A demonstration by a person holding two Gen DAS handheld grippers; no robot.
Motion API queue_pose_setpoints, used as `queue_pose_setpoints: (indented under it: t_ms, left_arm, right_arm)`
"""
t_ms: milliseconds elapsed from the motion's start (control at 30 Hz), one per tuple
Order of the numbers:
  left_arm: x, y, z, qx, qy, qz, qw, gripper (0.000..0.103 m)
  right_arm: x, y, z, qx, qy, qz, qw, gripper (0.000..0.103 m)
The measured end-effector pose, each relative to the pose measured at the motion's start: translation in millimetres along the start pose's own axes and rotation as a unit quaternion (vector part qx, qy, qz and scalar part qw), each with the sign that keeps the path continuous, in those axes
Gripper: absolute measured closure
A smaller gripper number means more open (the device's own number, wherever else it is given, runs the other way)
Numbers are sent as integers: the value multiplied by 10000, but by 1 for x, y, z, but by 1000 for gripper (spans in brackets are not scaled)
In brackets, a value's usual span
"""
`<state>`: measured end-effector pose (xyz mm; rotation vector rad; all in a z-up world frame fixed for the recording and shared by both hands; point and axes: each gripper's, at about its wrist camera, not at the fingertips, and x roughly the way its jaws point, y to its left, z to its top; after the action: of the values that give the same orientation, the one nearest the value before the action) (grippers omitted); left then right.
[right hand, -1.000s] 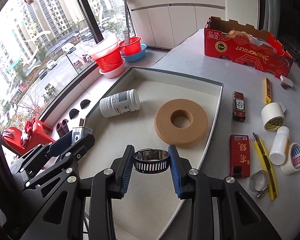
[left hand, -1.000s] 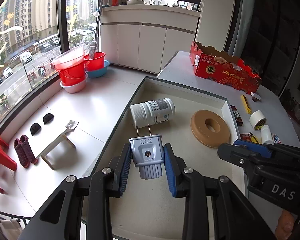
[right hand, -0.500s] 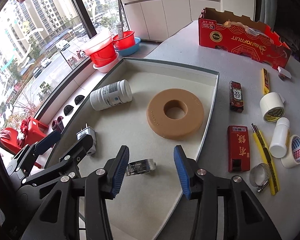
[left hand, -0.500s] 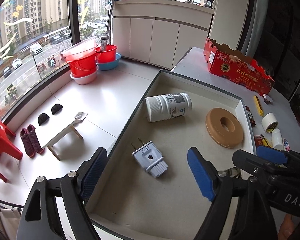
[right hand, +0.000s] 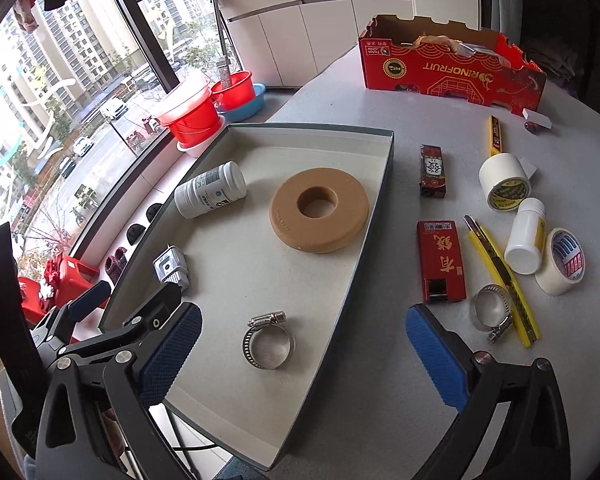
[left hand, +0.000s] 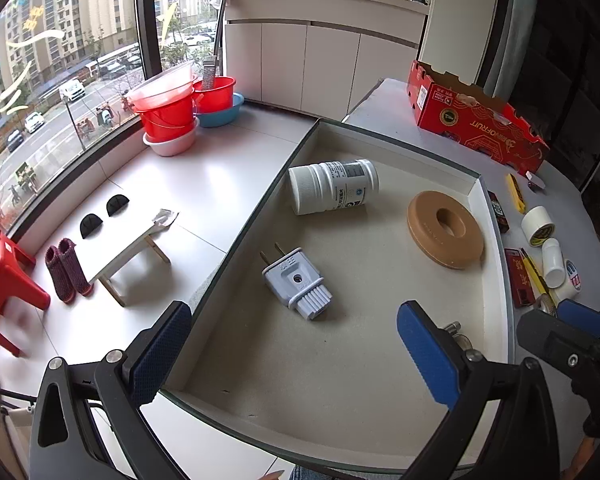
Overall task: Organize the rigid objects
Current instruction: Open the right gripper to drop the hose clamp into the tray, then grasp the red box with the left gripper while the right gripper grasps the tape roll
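A shallow white tray (right hand: 388, 168) holds a white pill bottle (right hand: 210, 194) on its side, a tan ring (right hand: 319, 210), a grey plug (left hand: 298, 282) and a metal hose clamp (right hand: 268, 344). My left gripper (left hand: 292, 344) hovers just short of the plug, its jaws opening wide and touching nothing. My right gripper (right hand: 304, 344) hangs over the hose clamp, which lies flat on the tray floor between the opening jaws, free of both pads. In the left wrist view the clamp (left hand: 454, 330) is half hidden behind a finger.
On the grey table right of the tray lie a second hose clamp (right hand: 492, 312), a red box (right hand: 440, 260), a yellow utility knife (right hand: 500, 272), a small white bottle (right hand: 526, 236), two tape rolls (right hand: 504, 182) and a red carton (right hand: 452, 60) at the back. The table edge drops off left of the tray.
Both grippers opened. The left one released the plug, which now lies tilted on the tray. The right one released the hose clamp, now flat on the tray, and shifted sideways.
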<state>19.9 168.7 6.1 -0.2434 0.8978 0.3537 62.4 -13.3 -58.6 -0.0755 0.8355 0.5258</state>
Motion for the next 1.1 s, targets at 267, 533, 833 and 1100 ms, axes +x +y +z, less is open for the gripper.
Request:
queue_pose_setpoints:
  t_ms: [267,533,833,1100]
  left_arm:
    - [-20,-41,-9,551,-120,-302,9980,0]
    - [-40,-130,-26,1628,-241,-1303,9777,0]
    - [-1,-205,-55,2051,388,-2038,9565,0]
    - [18,-199,-49,2182,105,-1600,9626,0]
  right_arm:
    - [-25,-68,-42,841,-13,-440,9955,0]
    - [-60,-153,-87,2005,-288,-1189,9720,0]
    - [-83,-205,-115,2802,-390,-1445,9482,0]
    - [-60,-198,-93,2341,-305,-1402,9616,0]
